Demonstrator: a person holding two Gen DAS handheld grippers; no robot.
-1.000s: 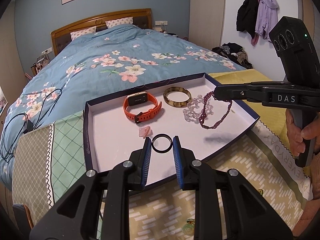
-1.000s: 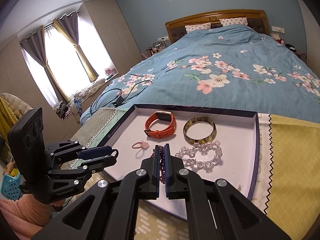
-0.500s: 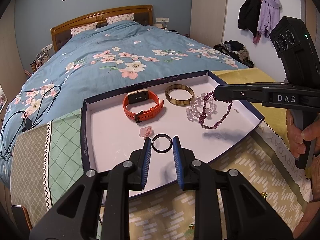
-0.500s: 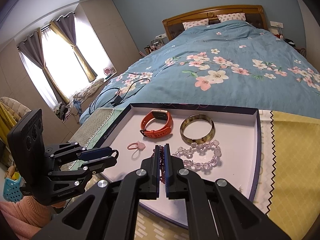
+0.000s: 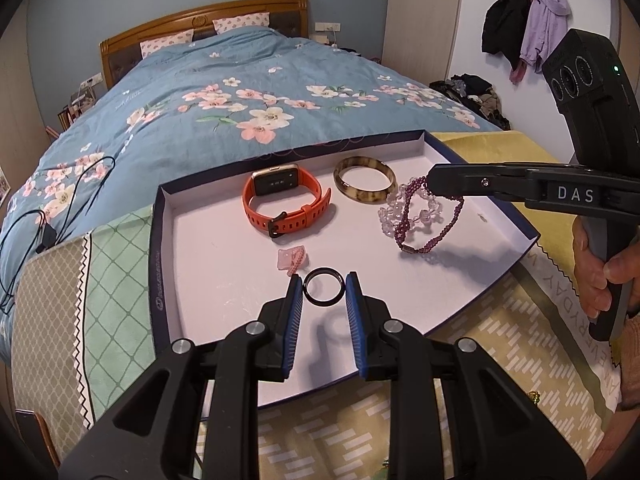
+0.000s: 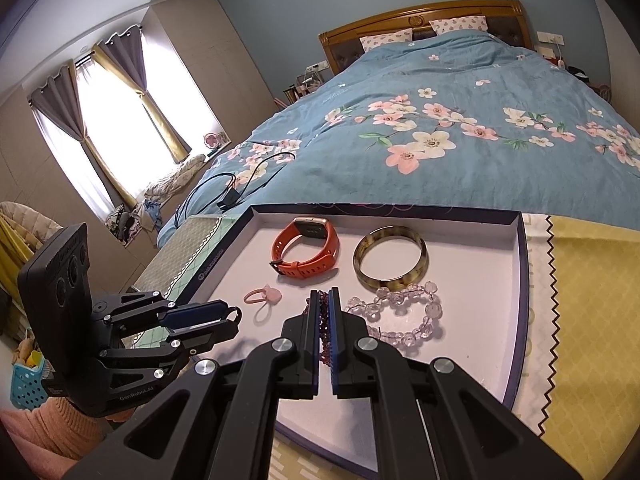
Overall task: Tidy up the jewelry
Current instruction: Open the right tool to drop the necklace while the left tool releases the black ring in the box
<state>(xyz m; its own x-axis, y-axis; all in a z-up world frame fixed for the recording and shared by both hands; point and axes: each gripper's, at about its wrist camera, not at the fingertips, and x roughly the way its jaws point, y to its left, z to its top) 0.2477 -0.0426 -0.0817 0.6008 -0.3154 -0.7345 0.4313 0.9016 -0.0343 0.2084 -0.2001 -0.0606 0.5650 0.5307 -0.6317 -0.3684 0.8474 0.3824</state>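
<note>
The black ring (image 5: pixel 323 289) is pinched edge-on between the blue fingers of the left gripper (image 5: pixel 323 294), hanging just above the white floor of the shallow tray (image 5: pixel 224 240), near its front edge. The grip is only on two thin points of the rim, so a slight twist or easing of the fingers could let the ring pivot out and roll; so close to the low front wall, it might bounce over onto the patterned cloth (image 5: pixel 472 380).

Just beyond it lies a small pink ring (image 5: pixel 292 259); lowering too far forward could nudge it.

Further right, the right gripper (image 6: pixel 325 300) has its fingers closed on the purple bead bracelet (image 5: pixel 424 216), whose loop dangles over the clear bead bracelet (image 5: pixel 404 216). Setting it down there risks tangling the two strands, or dragging the clear one on release.

The orange smartwatch (image 5: pixel 286 204) and tortoiseshell bangle (image 5: pixel 365 185) sit well back, out of harm's way.
</note>
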